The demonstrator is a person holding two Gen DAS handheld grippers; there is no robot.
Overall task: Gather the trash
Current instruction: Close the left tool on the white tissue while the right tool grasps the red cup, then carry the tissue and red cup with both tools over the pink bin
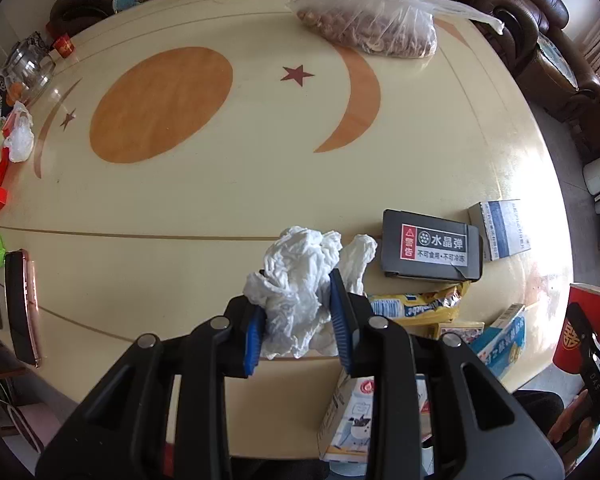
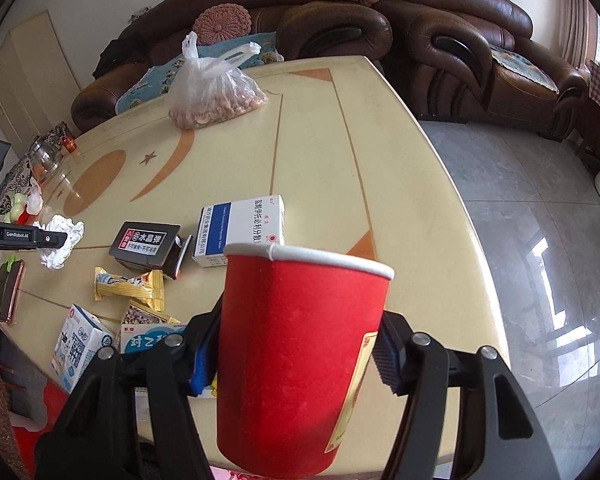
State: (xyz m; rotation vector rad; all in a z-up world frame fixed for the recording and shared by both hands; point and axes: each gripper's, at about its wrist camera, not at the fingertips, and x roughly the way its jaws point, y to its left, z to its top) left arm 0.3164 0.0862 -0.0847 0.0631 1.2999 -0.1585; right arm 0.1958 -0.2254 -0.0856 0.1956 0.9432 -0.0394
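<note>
Clamped between the blue pads of the right gripper, a red paper cup stands upright with its white rim tipped slightly away; what is inside cannot be seen from the right wrist view. That gripper points steeply down over the near edge of the cream table. Blue pads of the left gripper press on a crumpled white tissue, which bulges out above and below them and hangs clear of the table top. This gripper points almost straight down.

Taking the dark grey box with the red warning label as landmark: the tissue is just left of it in the left wrist view. Nearer the camera than the box lies a yellow snack wrapper, and nearer still a blue-and-white carton and a small milk carton at the table's edge. Just right of the box, touching or nearly so, sits a white-and-blue medicine box. Far left of it, a phone in a pink case lies at the table's edge.

Well beyond the box, a clear plastic bag holds a heap of peanuts, its handles loose. At the far left a glass jar lies on its side. Behind the table stands a brown leather sofa.
</note>
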